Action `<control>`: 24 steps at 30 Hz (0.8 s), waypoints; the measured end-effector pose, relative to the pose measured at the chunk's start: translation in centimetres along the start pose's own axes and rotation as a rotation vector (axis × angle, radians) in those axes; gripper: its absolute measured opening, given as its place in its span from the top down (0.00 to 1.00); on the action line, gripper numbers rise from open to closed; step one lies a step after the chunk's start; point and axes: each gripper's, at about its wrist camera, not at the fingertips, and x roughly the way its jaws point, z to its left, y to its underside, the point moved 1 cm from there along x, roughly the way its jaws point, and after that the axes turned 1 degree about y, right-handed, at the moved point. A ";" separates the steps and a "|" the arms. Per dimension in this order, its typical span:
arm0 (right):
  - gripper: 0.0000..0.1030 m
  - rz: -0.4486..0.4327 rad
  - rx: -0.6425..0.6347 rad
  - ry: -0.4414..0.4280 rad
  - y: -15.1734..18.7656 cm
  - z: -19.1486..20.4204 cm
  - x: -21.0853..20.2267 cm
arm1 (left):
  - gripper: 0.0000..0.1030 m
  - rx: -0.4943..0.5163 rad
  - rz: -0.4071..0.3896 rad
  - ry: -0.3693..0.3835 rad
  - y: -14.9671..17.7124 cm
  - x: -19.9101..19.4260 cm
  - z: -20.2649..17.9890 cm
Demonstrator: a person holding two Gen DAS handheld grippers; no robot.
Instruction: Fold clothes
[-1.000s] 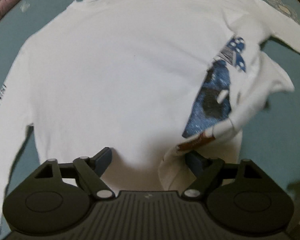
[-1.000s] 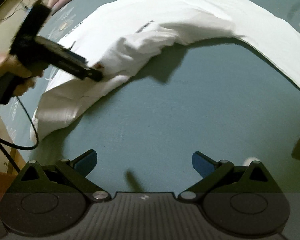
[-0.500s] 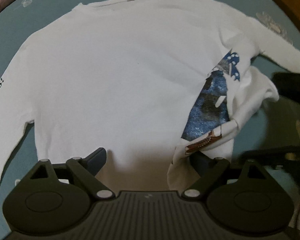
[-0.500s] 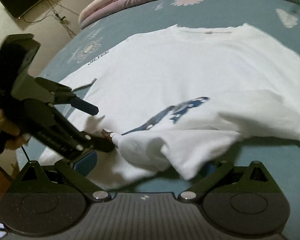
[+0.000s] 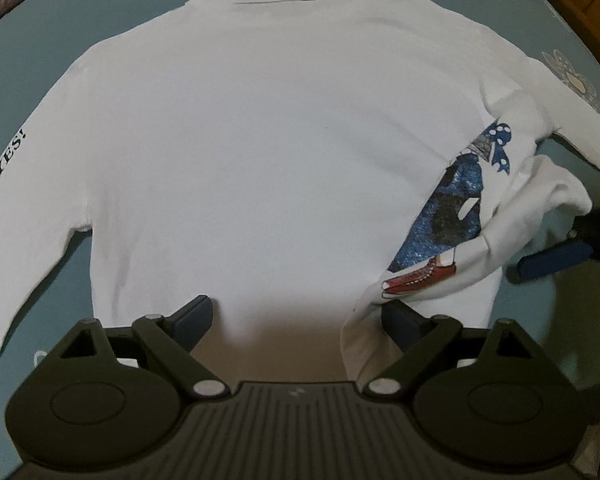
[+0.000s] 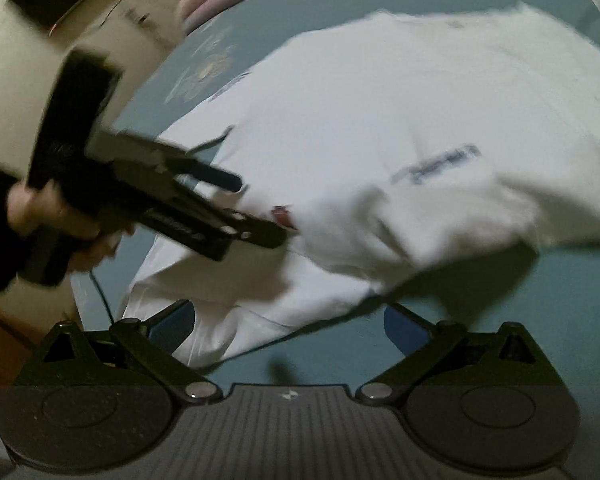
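Lying back-side up on the teal bedspread [image 5: 112, 12], the white long-sleeved shirt [image 5: 268, 152] has its right hem corner turned over, exposing a blue-and-red print [image 5: 456, 216]. The left gripper [image 5: 298, 316] sits at the hem with jaws spread, fabric between them and not pinched. The right gripper [image 6: 288, 322] is also spread, its fingers straddling the lifted, folded edge; this view is motion-blurred.
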 end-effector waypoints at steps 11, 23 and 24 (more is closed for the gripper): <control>0.00 -0.106 0.132 -0.132 0.3 1.9 -0.3 | 0.11 0.016 -0.035 -0.040 0.3 -1.1 1.0; 0.14 -0.106 0.241 -0.085 2.0 -0.3 -0.4 | 0.13 -0.027 -0.034 -0.057 0.5 -1.6 0.2; 0.24 -0.114 0.262 -0.097 2.1 -0.7 -0.4 | 0.13 -0.034 -0.035 -0.054 0.4 -1.6 0.2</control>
